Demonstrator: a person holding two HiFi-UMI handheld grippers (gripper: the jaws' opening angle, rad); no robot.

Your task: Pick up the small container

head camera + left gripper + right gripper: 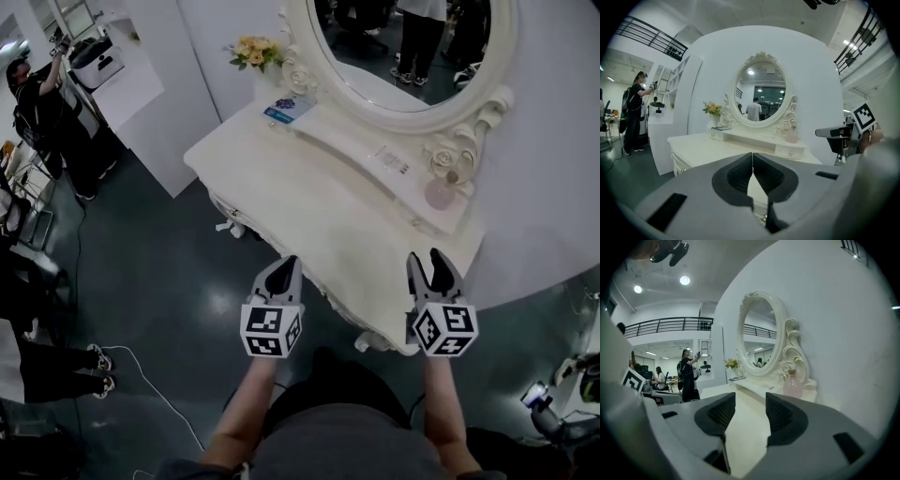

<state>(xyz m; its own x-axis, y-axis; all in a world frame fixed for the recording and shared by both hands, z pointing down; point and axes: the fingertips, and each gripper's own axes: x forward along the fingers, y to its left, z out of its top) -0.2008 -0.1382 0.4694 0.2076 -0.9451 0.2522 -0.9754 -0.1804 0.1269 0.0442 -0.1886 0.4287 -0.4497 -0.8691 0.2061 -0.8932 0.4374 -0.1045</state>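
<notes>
The small container, a pale pink jar (441, 194), stands on the raised back shelf of the white dressing table (309, 197), at the right below the mirror frame. It also shows as the pink jar (791, 137) in the left gripper view and as the pink jar (792, 386) in the right gripper view. My left gripper (285, 269) hovers off the table's front edge over the floor, jaws shut and empty (752, 161). My right gripper (428, 263) hangs over the front right corner, well short of the jar, open with nothing between its jaws (750, 411).
An oval mirror (403, 47) in an ornate white frame rises behind the shelf. Yellow flowers (253, 52) and a blue-printed flat box (289, 109) sit at the shelf's left end. A person (42, 112) stands far left on the dark floor, and a cable (155, 389) lies there.
</notes>
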